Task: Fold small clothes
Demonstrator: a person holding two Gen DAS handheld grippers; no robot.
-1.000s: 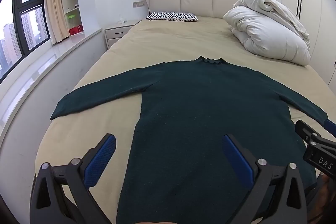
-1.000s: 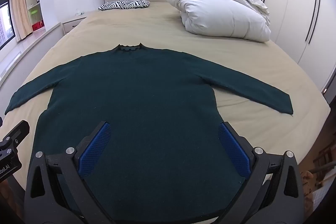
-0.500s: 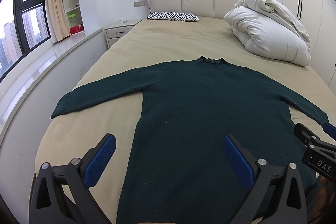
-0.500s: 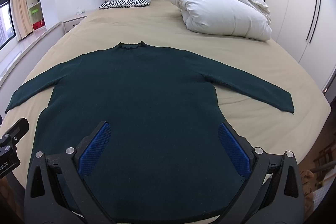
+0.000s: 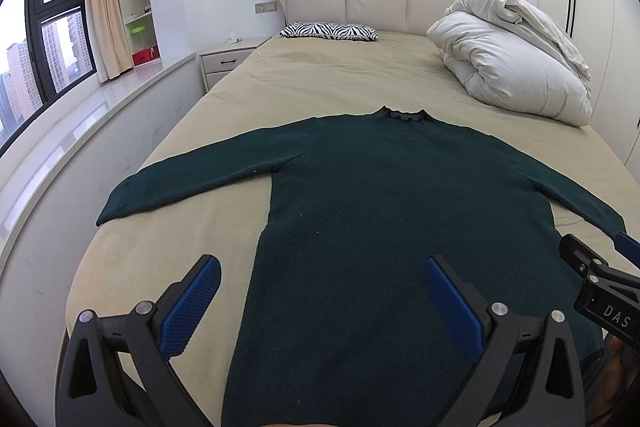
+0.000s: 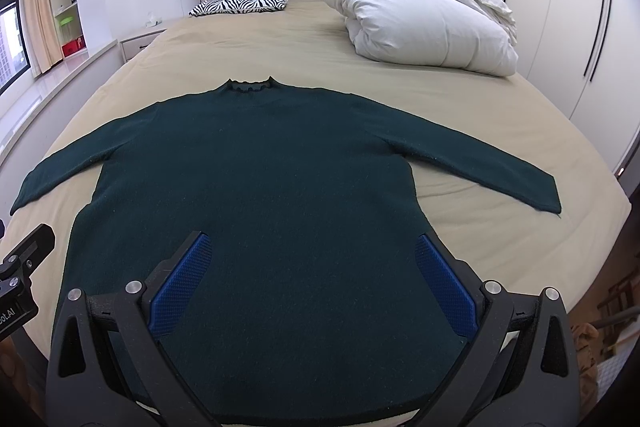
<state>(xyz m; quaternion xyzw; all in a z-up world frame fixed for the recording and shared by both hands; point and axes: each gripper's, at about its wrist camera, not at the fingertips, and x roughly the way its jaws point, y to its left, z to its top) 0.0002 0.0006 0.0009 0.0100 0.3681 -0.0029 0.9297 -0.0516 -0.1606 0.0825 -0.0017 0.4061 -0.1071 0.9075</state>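
A dark green long-sleeved sweater point(image 5: 384, 211) point(image 6: 256, 179) lies flat on the beige bed point(image 5: 320, 83), collar toward the headboard, both sleeves spread out sideways. My left gripper point(image 5: 318, 287) hovers open above the sweater's lower left hem, nothing between its blue pads. My right gripper point(image 6: 312, 267) is open too, over the lower right part of the body. The right gripper's body point(image 5: 600, 287) shows at the right edge of the left wrist view; the left gripper's body point(image 6: 20, 279) shows at the left edge of the right wrist view.
A rolled white duvet point(image 5: 508, 55) point(image 6: 424, 19) lies at the bed's far right. A zebra-print pillow point(image 5: 330, 31) sits by the headboard. A nightstand point(image 5: 228, 61), windowsill and window stand left; wardrobe doors point(image 6: 560, 27) stand right.
Both views have shifted only slightly; the sweater sits a touch lower in frame. The sweater itself has not moved and both grippers stay open.
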